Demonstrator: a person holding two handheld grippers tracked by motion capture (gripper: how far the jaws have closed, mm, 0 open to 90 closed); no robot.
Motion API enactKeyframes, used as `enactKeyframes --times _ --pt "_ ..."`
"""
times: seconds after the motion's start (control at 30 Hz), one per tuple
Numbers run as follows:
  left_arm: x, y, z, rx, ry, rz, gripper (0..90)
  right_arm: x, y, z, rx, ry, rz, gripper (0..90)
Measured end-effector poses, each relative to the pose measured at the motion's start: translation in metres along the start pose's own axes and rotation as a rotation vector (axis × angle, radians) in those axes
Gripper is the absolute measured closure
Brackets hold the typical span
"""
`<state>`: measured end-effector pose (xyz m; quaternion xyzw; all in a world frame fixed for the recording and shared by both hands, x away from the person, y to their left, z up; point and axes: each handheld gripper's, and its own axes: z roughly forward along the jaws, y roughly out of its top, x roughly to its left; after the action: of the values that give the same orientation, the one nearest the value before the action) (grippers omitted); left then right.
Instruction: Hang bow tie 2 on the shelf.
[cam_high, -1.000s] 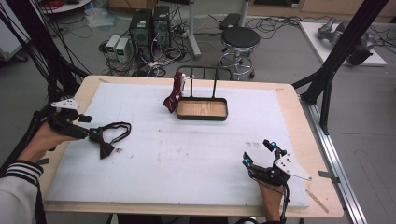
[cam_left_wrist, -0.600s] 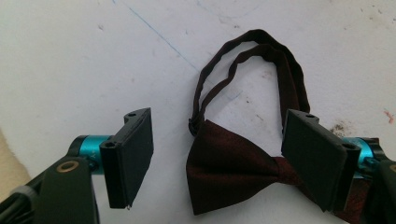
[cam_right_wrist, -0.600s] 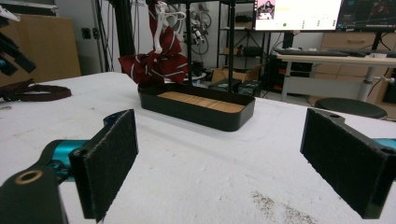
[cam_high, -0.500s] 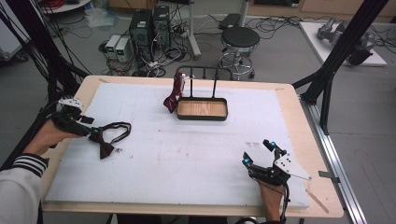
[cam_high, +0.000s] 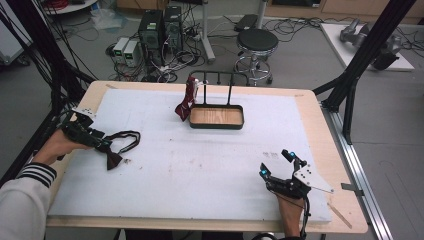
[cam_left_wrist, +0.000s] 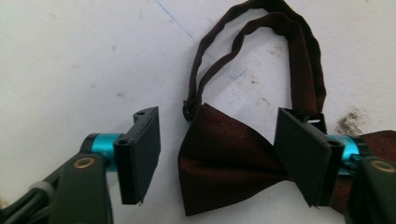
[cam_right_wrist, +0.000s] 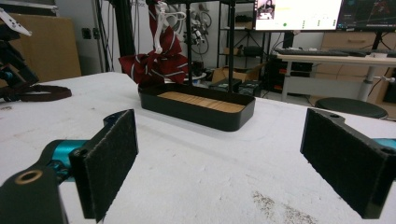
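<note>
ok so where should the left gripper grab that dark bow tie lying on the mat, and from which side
Probably the narrow centre knot of the dark bow tie, coming straight down from above. It lies flat on the white mat, wings spread wide and its strap looped away, so the pinched middle is the thickest, narrowest part. The left gripper already hangs open over one wing; shifting toward the knot should catch both wings evenly.

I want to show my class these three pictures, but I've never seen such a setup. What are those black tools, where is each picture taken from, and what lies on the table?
A person holds a hand-held two-jaw gripper in each hand. One camera looks down from above; the other two ride on the grippers.

The left gripper, jaws open, straddles a dark bow tie lying on the white table cover. The right gripper is open and empty. At the far side stands a black tray with a wooden floor and a rack, where a red striped bow tie hangs.
</note>
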<state>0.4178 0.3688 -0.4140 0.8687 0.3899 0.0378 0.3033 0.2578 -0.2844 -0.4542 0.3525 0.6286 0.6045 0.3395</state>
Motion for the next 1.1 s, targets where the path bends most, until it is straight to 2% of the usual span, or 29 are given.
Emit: enactKeyframes --times 0.17,0.27,0.4,0.73,0.83,1.1 --pt "0.001 -0.001 0.004 0.034 -0.014 -0.025 37.7 0.0 0.0 0.0 -0.001 0.001 -0.001 10.4" --pt "0.0 0.0 0.007 0.052 -0.016 -0.022 42.4 0.0 0.0 0.0 -0.001 0.001 -0.001 10.4" --pt "0.0 0.0 0.007 0.056 -0.002 -0.034 46.8 0.0 0.0 0.0 -0.001 0.001 -0.003 10.4" --pt "-0.004 0.0 0.005 0.092 0.015 -0.043 75.0 0.0 0.0 0.0 -0.001 0.0 -0.002 10.5" --pt "-0.006 0.0 0.004 0.101 0.026 -0.037 79.2 0.0 0.0 0.0 0.0 0.0 0.001 10.5" --pt "-0.008 -0.008 -0.004 0.032 0.071 -0.069 80.3 0.0 0.0 0.0 -0.001 0.002 0.002 10.4"
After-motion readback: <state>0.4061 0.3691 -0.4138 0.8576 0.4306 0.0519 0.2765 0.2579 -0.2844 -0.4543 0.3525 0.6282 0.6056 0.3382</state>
